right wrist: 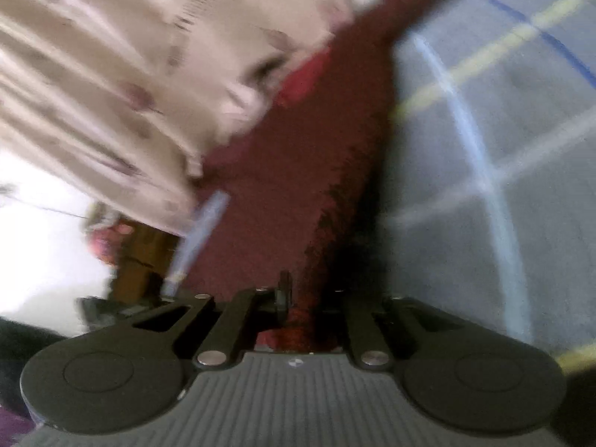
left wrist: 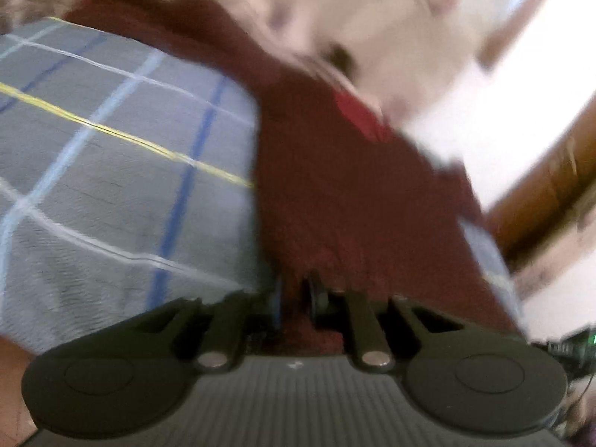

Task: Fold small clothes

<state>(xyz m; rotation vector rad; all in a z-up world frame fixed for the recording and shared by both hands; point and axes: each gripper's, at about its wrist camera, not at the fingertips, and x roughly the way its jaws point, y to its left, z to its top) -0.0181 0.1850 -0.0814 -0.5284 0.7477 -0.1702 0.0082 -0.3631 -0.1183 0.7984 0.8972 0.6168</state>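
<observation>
1. Left gripper [left wrist: 294, 298] was clenched on the maroon garment [left wrist: 335, 193], its jaws nearly together with a fold of the dark red cloth pinched between them.
2. Right gripper [right wrist: 301, 298] was likewise closed on the maroon garment [right wrist: 298, 171] — a ridge of the cloth ran straight into the narrow gap between its jaws.
3. In the left wrist view the garment lay beside the grey plaid cloth [left wrist: 111, 149], touching its right-hand edge; in the right wrist view the plaid cloth [right wrist: 503, 149] sat to the right of the garment.
4. A brighter red patch [left wrist: 361, 115] showed on the garment at its far side, next to a pale beige fabric [left wrist: 372, 18] — both views were badly blurred, so I cannot tell what that fabric was.
5. Beyond the garment, brown wooden furniture [left wrist: 547, 186] stood against a bright white background.
</observation>
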